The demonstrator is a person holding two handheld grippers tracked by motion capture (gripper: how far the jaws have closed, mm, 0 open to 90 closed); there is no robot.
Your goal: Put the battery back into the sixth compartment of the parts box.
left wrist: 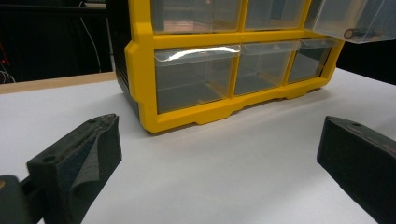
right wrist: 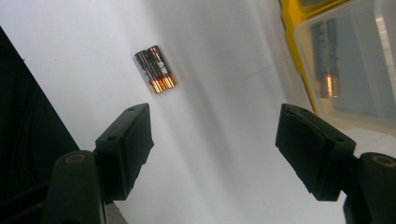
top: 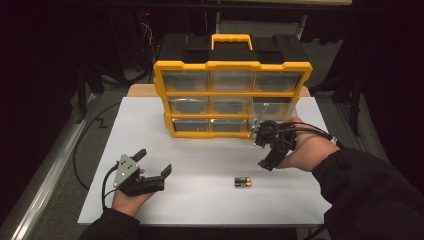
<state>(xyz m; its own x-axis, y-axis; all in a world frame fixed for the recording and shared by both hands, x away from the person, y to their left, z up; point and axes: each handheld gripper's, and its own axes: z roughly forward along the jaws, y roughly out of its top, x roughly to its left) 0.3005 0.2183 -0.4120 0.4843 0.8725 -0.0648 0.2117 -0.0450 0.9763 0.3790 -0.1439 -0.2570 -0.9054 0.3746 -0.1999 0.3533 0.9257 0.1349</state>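
Here the yellow drawer organizer (top: pixel 232 95) stands at the desk's (top: pixel 200 170) far edge, its pulled-out right drawer (right wrist: pixel 348 65) holding one battery (right wrist: pixel 327 58). Two batteries (top: pixel 243 182) lie side by side near the front edge. The right tool (top: pixel 265 147) hangs open-jawed and empty above the desk; the left tool (top: pixel 152 165) rests open and empty.

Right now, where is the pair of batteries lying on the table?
In the high view the pair of batteries lies side by side on the white table, front and right of centre, between the two grippers and below the right gripper.

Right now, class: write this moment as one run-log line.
left gripper: open, idle | right gripper: open, above batteries | drawer: pulled out, one battery inside
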